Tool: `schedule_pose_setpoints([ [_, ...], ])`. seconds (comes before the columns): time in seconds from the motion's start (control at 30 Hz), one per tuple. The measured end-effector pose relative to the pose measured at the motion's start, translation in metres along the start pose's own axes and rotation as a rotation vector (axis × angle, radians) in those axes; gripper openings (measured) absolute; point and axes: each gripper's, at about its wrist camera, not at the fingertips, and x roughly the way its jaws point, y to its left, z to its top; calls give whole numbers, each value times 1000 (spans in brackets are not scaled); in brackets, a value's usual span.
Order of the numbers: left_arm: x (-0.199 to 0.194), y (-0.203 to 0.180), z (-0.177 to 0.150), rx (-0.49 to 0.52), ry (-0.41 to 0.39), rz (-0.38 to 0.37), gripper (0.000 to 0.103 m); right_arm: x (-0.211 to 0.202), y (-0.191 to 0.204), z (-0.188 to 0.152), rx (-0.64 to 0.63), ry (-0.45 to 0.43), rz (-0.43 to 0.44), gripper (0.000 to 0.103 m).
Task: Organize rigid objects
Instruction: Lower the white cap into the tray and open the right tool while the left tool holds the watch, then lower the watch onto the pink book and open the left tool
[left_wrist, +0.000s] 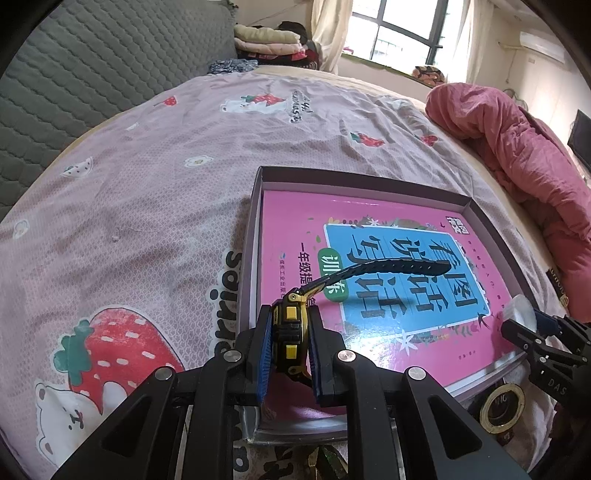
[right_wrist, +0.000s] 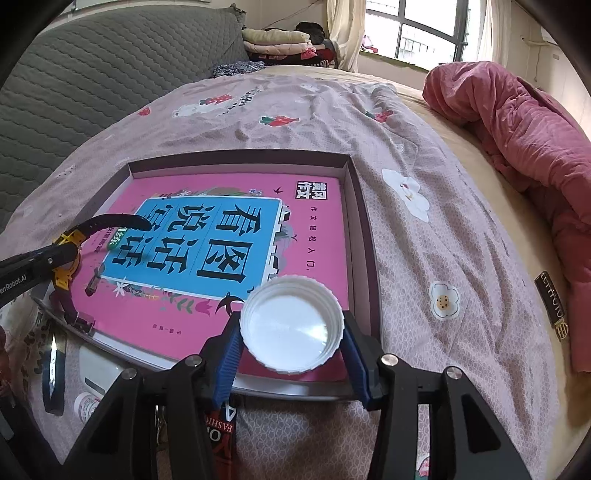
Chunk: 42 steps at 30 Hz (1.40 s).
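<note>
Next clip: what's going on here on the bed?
A person is tidying small items into a shallow box on a bed, using two hand-held grippers. The left hand-held gripper is shut on a black-and-yellow wristwatch, its strap sticking out over the pink book that lies in the box. The right hand-held gripper holds a white plastic lid, open side up, above the box's near corner. Neither item has been set down yet.

Bedroom interior. A bed (left_wrist: 155, 177) fills most of the room, covered by a pink strawberry-print sheet (right_wrist: 424, 258). A grey quilted headboard (left_wrist: 85, 74) stands at its far left. A rumpled red quilt (right_wrist: 524, 147) lies along the right edge. Folded bedding (right_wrist: 280, 42) is stacked near a daylit window (left_wrist: 402, 29) with pale curtains (right_wrist: 343, 29). An air conditioner (left_wrist: 543, 46) is mounted on the right wall.
</note>
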Motion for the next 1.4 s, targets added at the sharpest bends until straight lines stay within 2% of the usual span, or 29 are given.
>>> schedule_pose_setpoints([
  [0.6, 1, -1, 1, 20, 6, 3, 18, -7, 0, -1, 14, -51, 9, 55],
  [0.67, 0, 0, 2, 17, 8, -1, 18, -10, -2, 1, 22, -71, 8, 62],
  [0.73, 0, 2, 2, 0, 10, -19, 19, -13, -5, 1, 30, -81, 9, 64],
  [1.2, -5, 1, -4, -3, 3, -37, 24, -25, -9, 0, 44, -134, 51, 64],
  [1.3, -9, 0, -6, 4, -6, -43, 28, -30, -7, -1, 25, -153, 43, 64],
  [1.4, -15, -2, -8, 12, -23, -42, 45, -36, -6, -3, 13, -180, 44, 64],
])
